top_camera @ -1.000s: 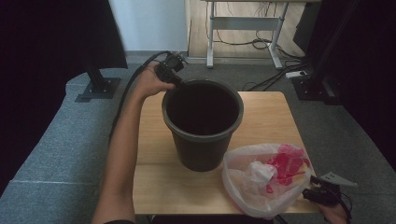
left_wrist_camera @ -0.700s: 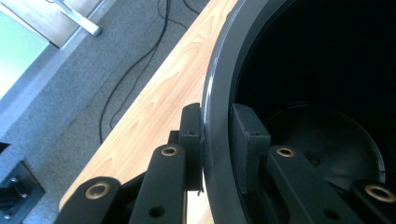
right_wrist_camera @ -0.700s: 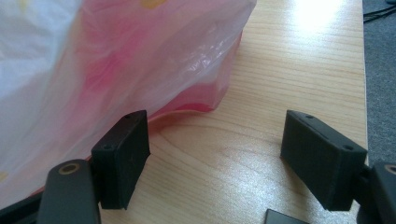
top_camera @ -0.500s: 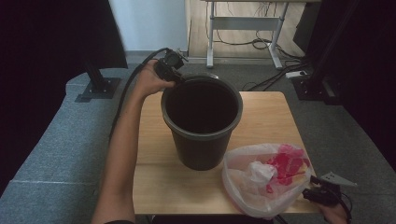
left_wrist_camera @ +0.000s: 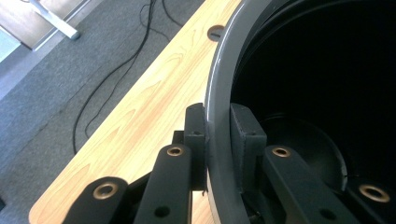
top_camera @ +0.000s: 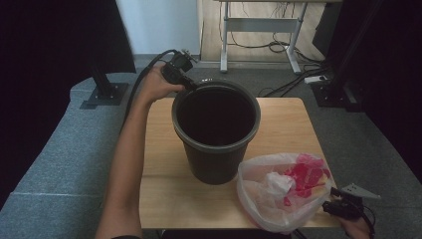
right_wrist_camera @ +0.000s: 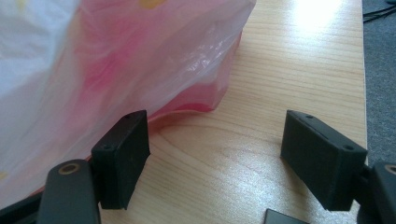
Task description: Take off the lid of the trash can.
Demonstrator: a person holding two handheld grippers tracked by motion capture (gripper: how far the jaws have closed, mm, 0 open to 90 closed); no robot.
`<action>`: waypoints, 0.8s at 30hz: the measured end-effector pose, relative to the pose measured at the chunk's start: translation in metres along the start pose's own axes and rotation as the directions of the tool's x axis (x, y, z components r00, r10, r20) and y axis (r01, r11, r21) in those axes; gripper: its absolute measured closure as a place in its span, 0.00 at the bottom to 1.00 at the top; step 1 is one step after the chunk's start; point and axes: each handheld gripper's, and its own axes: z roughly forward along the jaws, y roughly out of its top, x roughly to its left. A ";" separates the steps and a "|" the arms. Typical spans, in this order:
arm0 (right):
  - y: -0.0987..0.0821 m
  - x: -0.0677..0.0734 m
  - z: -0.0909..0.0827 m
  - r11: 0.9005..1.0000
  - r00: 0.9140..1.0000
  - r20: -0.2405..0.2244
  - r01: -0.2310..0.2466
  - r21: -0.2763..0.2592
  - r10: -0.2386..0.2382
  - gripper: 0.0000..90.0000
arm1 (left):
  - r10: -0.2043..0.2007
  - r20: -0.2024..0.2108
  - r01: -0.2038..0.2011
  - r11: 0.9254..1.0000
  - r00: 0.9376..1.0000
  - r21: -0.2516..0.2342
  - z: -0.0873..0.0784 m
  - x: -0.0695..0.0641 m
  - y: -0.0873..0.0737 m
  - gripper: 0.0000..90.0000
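A dark grey plastic bucket (top_camera: 216,129) stands upright in the middle of the wooden table (top_camera: 159,149). My left gripper (top_camera: 191,85) is shut on the bucket's far left rim (left_wrist_camera: 215,93), one jaw outside the wall and one inside. A translucent white plastic bag (top_camera: 281,191) holding red and white stuff lies at the table's near right corner. My right gripper (top_camera: 332,205) sits at the bag's right side, open, with bare table between its jaws. In the right gripper view the bag (right_wrist_camera: 112,60) lies against the left fingertip (right_wrist_camera: 122,156).
The table stands on grey carpet (top_camera: 59,164). A desk frame (top_camera: 259,30) and loose cables (top_camera: 288,47) lie on the floor beyond it. Black stand bases sit at the left (top_camera: 104,94) and right (top_camera: 338,94) of the table's far side.
The bucket has shifted slightly to the left with my left gripper on its rim. My right gripper and the bag have not moved.
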 end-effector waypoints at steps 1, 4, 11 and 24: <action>0.000 0.000 0.000 1.000 1.000 0.000 -0.001 0.000 0.001 0.26 | -0.001 0.004 0.001 1.000 1.000 -0.004 -0.002 0.000 0.000 0.88; 0.000 0.000 0.000 1.000 1.000 0.000 0.001 0.003 -0.001 0.26 | -0.006 0.010 0.007 1.000 1.000 -0.028 -0.008 0.000 0.002 0.88; 0.000 0.000 0.000 1.000 1.000 -0.001 0.001 0.004 -0.001 0.26 | -0.006 0.030 0.008 0.998 1.000 -0.067 -0.019 0.000 0.005 0.88; 0.000 0.000 0.000 1.000 1.000 0.001 0.002 0.003 -0.002 0.26 | -0.002 0.053 0.008 0.994 0.999 -0.107 -0.035 -0.001 0.007 0.88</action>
